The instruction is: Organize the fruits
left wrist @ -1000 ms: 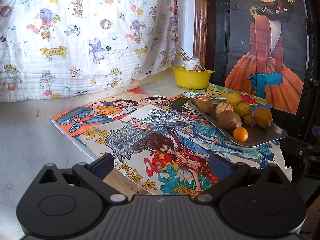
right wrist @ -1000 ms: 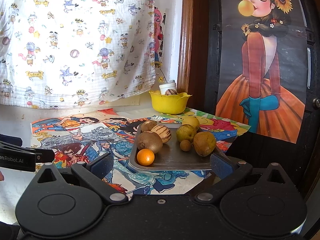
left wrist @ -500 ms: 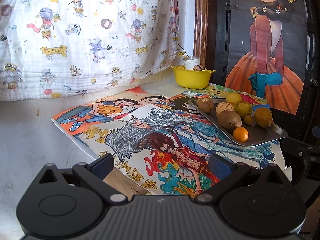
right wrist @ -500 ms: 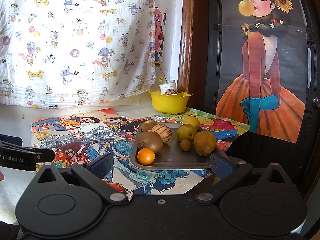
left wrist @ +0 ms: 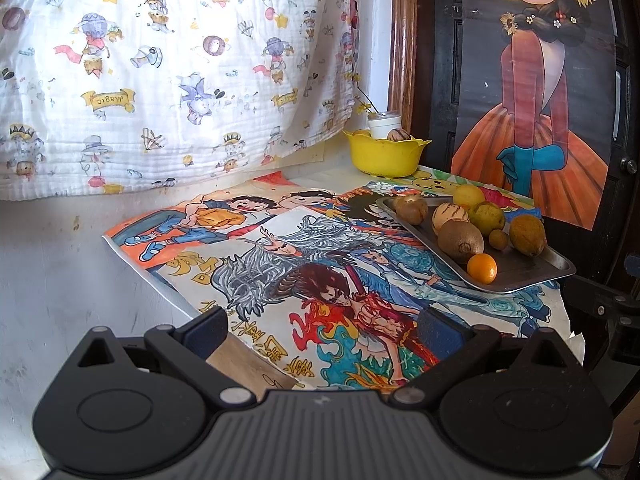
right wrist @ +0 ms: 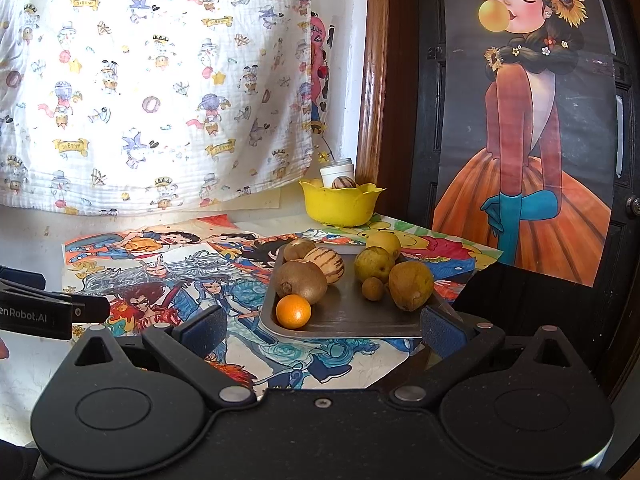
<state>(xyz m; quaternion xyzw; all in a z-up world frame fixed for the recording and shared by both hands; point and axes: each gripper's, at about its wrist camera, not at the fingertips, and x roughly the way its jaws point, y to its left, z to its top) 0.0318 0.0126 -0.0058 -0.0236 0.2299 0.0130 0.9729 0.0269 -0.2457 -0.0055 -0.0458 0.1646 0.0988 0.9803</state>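
On flat metal tray [right wrist: 352, 316], round glossy orange [right wrist: 293, 311], fuzzy kiwi [right wrist: 301, 281]

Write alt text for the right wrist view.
The open right gripper faces a metal tray of fruit: a small orange nearest, kiwis, pears and a striped melon behind. Farther back sits a yellow bowl on the cartoon-print table cover.

Fruit crowds the tray [right wrist: 352, 318]; its near right floor lies bare.
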